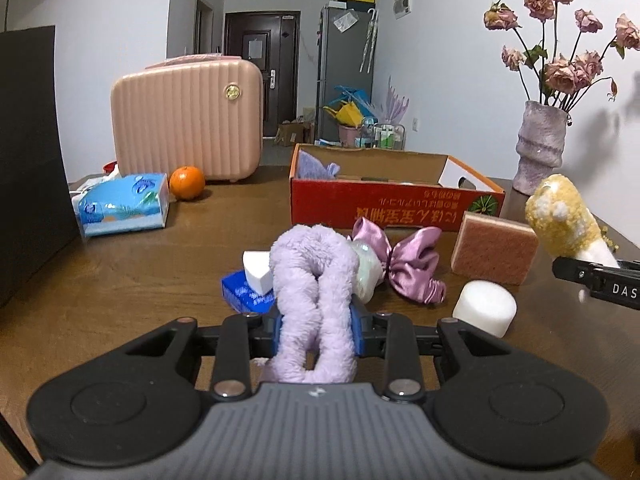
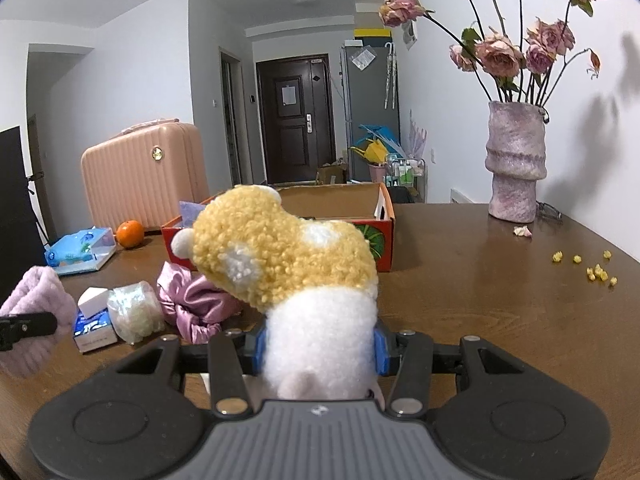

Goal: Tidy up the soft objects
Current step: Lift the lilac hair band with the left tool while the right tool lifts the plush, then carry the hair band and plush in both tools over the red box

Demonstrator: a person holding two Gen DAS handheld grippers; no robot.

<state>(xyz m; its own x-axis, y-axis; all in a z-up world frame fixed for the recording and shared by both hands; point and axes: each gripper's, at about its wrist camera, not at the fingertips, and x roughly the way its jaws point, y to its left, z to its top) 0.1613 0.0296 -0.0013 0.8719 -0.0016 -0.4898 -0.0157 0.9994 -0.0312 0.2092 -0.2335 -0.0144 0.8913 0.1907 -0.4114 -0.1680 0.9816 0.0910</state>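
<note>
A: What is nearest?

B: The left claw (image 1: 316, 330) is clamped on a fluffy lilac band (image 1: 312, 280), held above the brown surface (image 1: 140, 280). The right claw (image 2: 318, 346) pinches the white end of a yellow-and-white plush (image 2: 288, 264), which tilts up and to the left.

A: And just past them?

B: On the surface lie a blue packet (image 1: 246, 294) with a white wedge sponge (image 1: 258, 270) on it, a pearly scrunchie (image 2: 136, 312), a purple satin bow (image 1: 404, 264), a white round puff (image 1: 486, 306) and a pink sponge block (image 1: 494, 248).

A: Farther back?

B: A red cardboard box (image 1: 380, 204) stands open; something lavender (image 1: 316, 166) sits in its left corner. To its left are an orange (image 1: 187, 182) and a tissue pack (image 1: 120, 204), with a pink case (image 1: 188, 120) behind them. To the right a vase (image 2: 514, 160) holds dried roses (image 2: 500, 52), and yellow crumbs (image 2: 592, 268) are scattered near it.
</note>
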